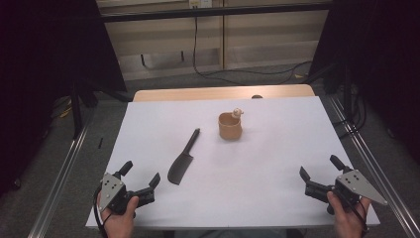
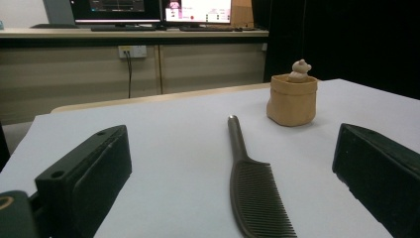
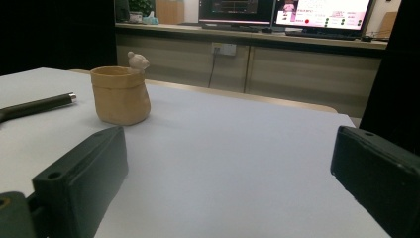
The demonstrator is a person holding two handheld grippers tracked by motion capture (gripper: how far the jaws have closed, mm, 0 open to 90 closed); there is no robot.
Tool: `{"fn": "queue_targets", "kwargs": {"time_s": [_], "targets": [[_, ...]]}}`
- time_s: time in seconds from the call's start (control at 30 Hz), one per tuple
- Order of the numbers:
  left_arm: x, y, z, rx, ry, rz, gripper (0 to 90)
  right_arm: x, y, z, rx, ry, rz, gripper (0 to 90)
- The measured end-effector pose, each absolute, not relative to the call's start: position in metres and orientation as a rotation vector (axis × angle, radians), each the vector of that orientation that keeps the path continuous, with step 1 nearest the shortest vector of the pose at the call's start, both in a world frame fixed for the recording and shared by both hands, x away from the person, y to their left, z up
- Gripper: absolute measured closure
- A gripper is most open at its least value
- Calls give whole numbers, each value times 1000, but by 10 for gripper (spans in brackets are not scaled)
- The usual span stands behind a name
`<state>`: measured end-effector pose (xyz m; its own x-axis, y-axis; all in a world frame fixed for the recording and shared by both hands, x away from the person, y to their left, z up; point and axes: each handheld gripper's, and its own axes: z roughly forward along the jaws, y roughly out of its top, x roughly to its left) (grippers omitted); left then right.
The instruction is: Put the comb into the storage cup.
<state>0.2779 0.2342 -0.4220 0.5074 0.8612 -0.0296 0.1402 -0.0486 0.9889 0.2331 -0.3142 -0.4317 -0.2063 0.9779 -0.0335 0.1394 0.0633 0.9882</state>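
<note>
Item one, the comb: dark, long-handled, lying flat on the white sheet left of centre, its handle pointing away from you toward the far edge and its toothed end turned your way. You are finding it nearest your left gripper, which is resting at the near left corner with its jaws spread wide and nothing between them. In the left gripper view the comb is running straight up the gap between the two jaws, so that claw is probably lining up on it for a pick.

Item two, the tan pot: small, upright, sitting past the comb's handle tip toward the far middle of the sheet, apart from the comb, with a pale little figure perching at its rim. It is likely standing open-topped to receive something.

Item three, your right gripper: waiting at the near right corner, jaws likewise gaping and holding nothing, well apart from both comb and pot. In the right gripper view the pot is standing ahead and to the left, with the comb's handle end lying beyond it.

Surroundings: bare sheet is lying between each claw and the comb, so nothing is blocking the approach. A cable is trailing on the floor beyond the table, and monitors are glowing on the bench behind.
</note>
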Motion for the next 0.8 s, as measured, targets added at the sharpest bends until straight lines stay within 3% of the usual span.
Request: {"fn": "queue_targets", "kwargs": {"time_s": [0.33,0.8], "targets": [[281,231,-420,1560,897,715,18,232,-315,-433,1174,1506,1259,3],[293,223,-420,1610,849,573,50,235,-314,-435,1175,1523,1268,6]]}}
